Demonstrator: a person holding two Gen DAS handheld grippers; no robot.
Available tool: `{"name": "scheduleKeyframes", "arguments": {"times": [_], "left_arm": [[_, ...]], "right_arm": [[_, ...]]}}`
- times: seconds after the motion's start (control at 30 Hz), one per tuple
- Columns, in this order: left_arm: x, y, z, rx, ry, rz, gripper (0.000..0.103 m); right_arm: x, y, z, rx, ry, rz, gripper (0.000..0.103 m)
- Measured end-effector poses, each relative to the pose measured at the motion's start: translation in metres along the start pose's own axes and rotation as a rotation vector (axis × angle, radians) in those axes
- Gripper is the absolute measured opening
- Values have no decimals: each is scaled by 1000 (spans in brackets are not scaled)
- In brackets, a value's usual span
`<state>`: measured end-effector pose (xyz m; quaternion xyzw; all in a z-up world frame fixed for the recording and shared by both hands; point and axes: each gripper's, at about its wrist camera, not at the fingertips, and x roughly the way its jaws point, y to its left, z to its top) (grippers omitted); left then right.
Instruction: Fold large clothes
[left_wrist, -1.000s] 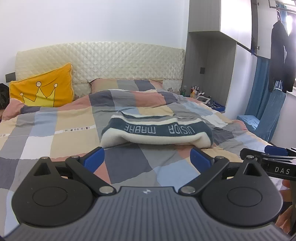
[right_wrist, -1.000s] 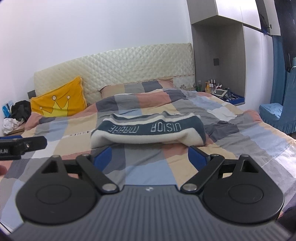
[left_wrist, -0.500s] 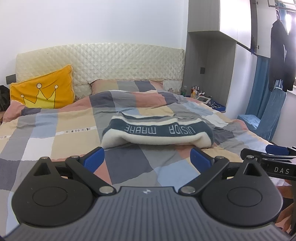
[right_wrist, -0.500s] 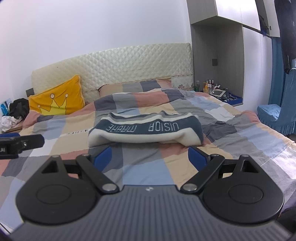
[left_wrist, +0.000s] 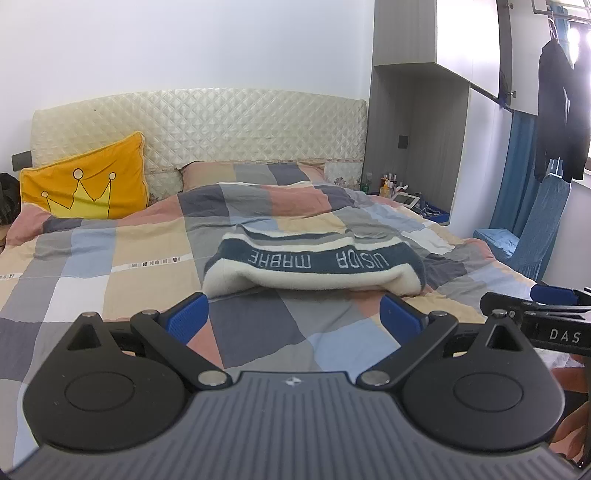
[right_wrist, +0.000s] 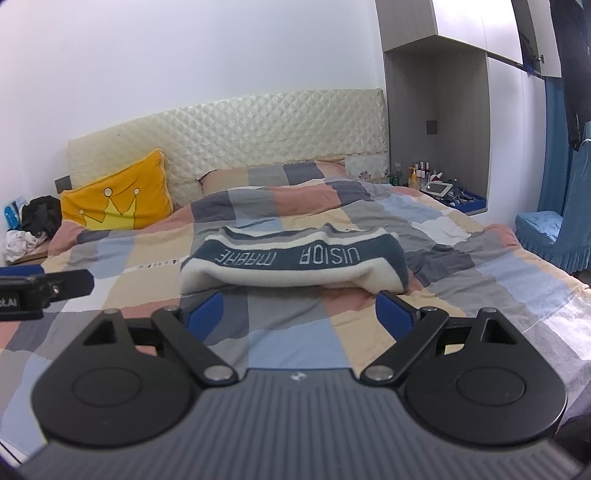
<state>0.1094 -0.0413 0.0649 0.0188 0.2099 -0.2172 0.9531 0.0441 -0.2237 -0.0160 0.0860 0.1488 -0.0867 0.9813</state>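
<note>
Here we are at the foot of the bed, and the garment (left_wrist: 314, 264), a thick cream and dark teal knit with lettering across a band, lies already folded into a compact bundle in the middle of the patchwork duvet (left_wrist: 122, 266). Both tools sit on the near side of it. The left gripper (left_wrist: 293, 321) has its blue pads spread wide with nothing between them but bedding, and the right gripper (right_wrist: 299, 312) is the same story, jaws apart and empty, the bundle lying just beyond its tips. Each one catches a glimpse of the other at the edge of its view. To my eye the folding looks done or very nearly so: the near edge is a rounded fold and the sides are tucked under, though the far side of the bundle is hidden from here. So this reads as a pause to check the result, or the gap before one last fold. If another fold is wanted, both grippers would need to go forward and pinch the near corners, left and right together, then carry them toward the far side evenly so the thick knit does not slump open. The yellow crown pillow (left_wrist: 86, 184) by the headboard (left_wrist: 221, 125) is well clear.
</note>
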Motion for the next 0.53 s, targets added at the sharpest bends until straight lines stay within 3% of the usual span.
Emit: {"name": "scheduleKeyframes", "arguments": {"times": [0.53], "left_arm": [[-4, 2, 0, -2, -3, 6, 101]], "right_arm": [[-3, 1, 0, -15, -7, -3, 91]]}}
